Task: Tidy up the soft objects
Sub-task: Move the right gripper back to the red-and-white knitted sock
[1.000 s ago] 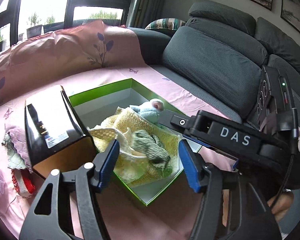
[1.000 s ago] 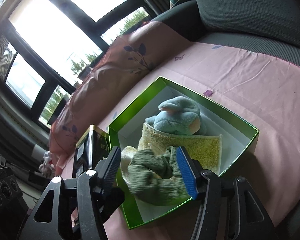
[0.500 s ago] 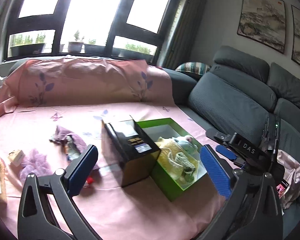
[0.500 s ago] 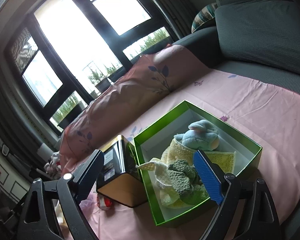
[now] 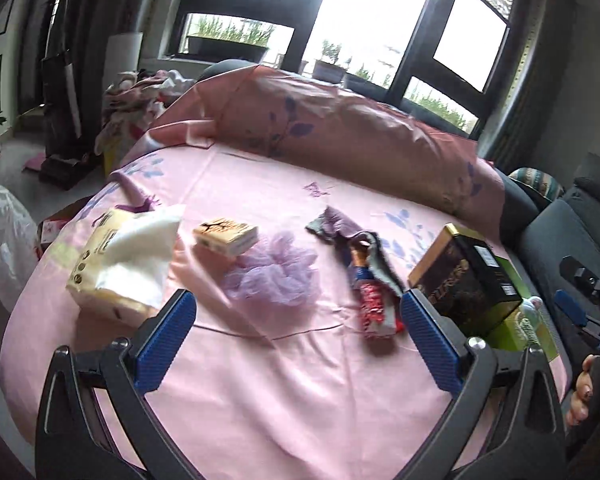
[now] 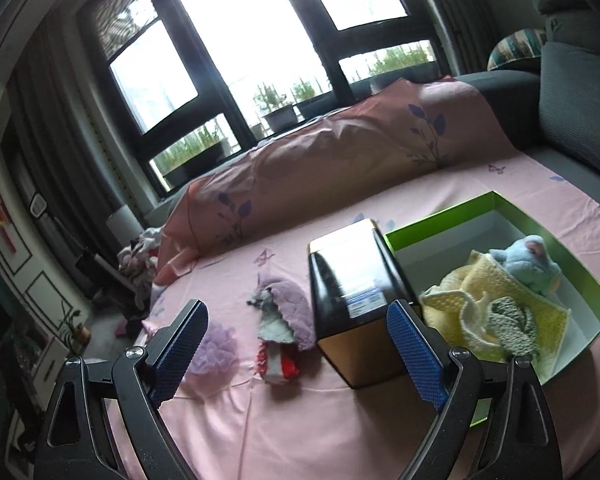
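Both tongs — left point(image 5: 298, 332), right point(image 6: 298, 344) — gape, holding nothing; green box point(image 5: 512, 330) (mostly hidden) behind black tin point(image 5: 466, 280).

One green box point(image 6: 500, 216); one black tin point(image 6: 356, 304); one tissue pack point(image 5: 120, 256) (opened); one lilac pouf point(image 5: 276, 268).

We are looking at a pink sheet point(image 5: 284, 380) lying over a wide seat, with a long pink bolster point(image 5: 340, 128) resting along its far edge under the dark-framed windows point(image 6: 260, 40). A black and gold tin point(image 6: 356, 300) is standing on the sheet, and we are seeing a small flat carton point(image 5: 225, 235) and a tissue pack point(image 5: 120, 260) lying well apart from it toward the left. Grey sofa cushions point(image 6: 576, 96) are rising on the right, with a striped pillow point(image 6: 516, 46) tucked behind them. Potted plants point(image 6: 280, 108) are sitting outside the glass.
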The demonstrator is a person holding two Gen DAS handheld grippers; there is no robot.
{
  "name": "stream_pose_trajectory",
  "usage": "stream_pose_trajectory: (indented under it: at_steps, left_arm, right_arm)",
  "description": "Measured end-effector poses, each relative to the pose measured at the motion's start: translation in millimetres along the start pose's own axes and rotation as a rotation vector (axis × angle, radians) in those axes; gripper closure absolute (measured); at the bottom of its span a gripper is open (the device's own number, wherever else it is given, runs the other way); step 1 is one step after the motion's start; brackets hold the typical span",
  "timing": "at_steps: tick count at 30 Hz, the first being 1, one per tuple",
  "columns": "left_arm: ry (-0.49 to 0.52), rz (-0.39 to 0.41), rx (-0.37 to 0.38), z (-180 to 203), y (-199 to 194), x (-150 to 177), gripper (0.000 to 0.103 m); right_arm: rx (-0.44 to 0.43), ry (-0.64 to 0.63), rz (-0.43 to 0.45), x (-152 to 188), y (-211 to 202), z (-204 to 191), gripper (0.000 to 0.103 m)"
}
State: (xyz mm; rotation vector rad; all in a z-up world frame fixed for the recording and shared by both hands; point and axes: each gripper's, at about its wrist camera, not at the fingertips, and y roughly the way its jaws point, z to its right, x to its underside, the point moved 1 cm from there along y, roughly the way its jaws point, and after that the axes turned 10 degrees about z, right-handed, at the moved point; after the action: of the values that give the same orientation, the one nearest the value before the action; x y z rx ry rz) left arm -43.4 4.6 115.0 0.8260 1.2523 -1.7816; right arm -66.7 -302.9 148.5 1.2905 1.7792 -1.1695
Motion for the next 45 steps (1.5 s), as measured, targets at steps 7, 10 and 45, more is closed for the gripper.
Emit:
stream_pose_trajectory:
  at_steps: [7,10,45]
  left_arm:
    - [-0.112,-0.100,-0.055,-46.9,26.1,16.4,0.002]
    - [-0.093,-0.113,-0.071,-51.2,30.8,19.0,0.002]
    - [-0.104,-0.188,-0.149,-69.2,43.2,29.1,0.010]
  right_arm:
    - [-0.031,-0.130,-0.154,42.3,58.7,-62.4,0.011]
    - [-0.041,-0.147,-0.216,60.7,82.5,-76.7,0.011]
    - [0.019,-0.182,-0.479,121.0,149.4,-76.1,0.073]
